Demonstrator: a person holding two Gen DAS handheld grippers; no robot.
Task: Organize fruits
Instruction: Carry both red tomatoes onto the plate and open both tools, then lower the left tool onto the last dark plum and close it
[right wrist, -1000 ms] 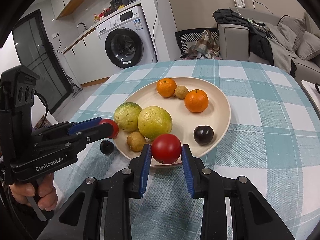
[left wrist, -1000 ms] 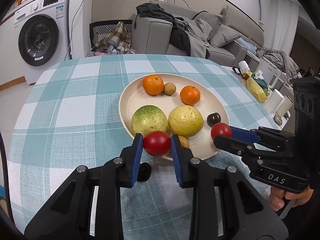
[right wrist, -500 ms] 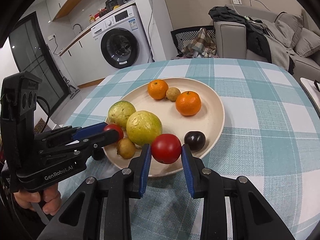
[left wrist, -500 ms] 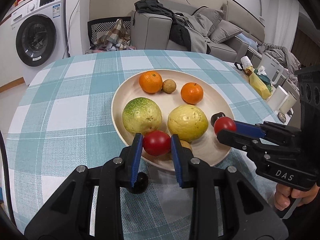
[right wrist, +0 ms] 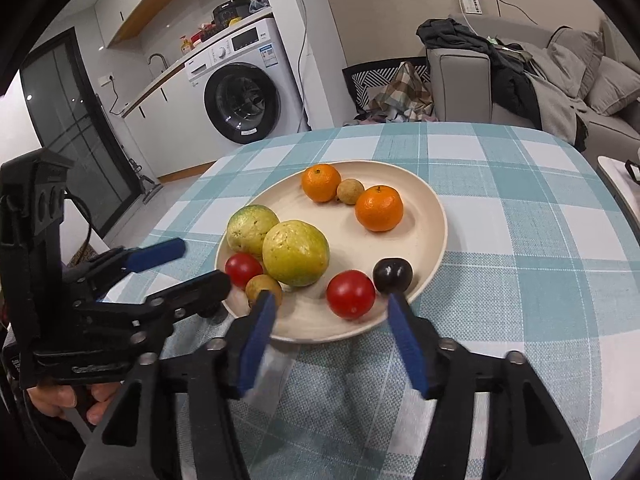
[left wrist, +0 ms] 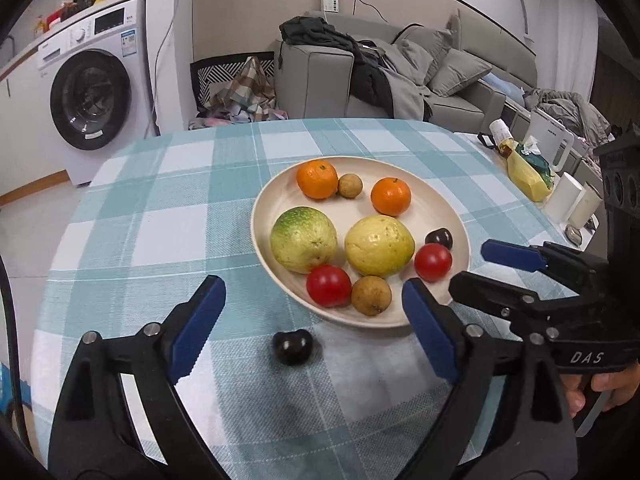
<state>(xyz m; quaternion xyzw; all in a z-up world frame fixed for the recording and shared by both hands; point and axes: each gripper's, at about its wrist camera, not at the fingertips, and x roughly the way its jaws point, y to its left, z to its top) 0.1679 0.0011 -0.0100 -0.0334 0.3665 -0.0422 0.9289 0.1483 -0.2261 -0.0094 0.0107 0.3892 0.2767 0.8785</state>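
the left gripper [left wrist: 312,312], black with blue pads, stands wide open and holds nothing; its fingers [left wrist: 198,320] straddle a small dark plum [left wrist: 293,346] that lies on the teal-and-white checked tablecloth [left wrist: 160,216], just outside the near rim of the round cream plate [left wrist: 276,196]. the right gripper [right wrist: 332,336], of the same make, is also spread wide and empty, its blue pads [right wrist: 406,344] hanging over the plate's near rim.

on the plate, in the left wrist view, a red tomato [left wrist: 329,285] sits near the front edge, touching a small brown round fruit [left wrist: 371,295] beside it. a second red tomato [left wrist: 433,262] rests to the right, just in front of a second dark plum [left wrist: 439,238]. behind them lie a green-mottled guava [left wrist: 303,239] and a yellow guava [left wrist: 379,245], side by side. at the far side are two orange mandarins [left wrist: 317,179], with another small brown fruit [left wrist: 350,185] between them, touching the left one.

in the right wrist view, the second tomato [right wrist: 351,293] lies between the open pads, close to the dark plum [right wrist: 392,275] on the plate. the left gripper [right wrist: 200,268] shows at the left edge, a hand [right wrist: 64,400] on its grip, and the plum on the cloth is mostly hidden behind its lower finger.
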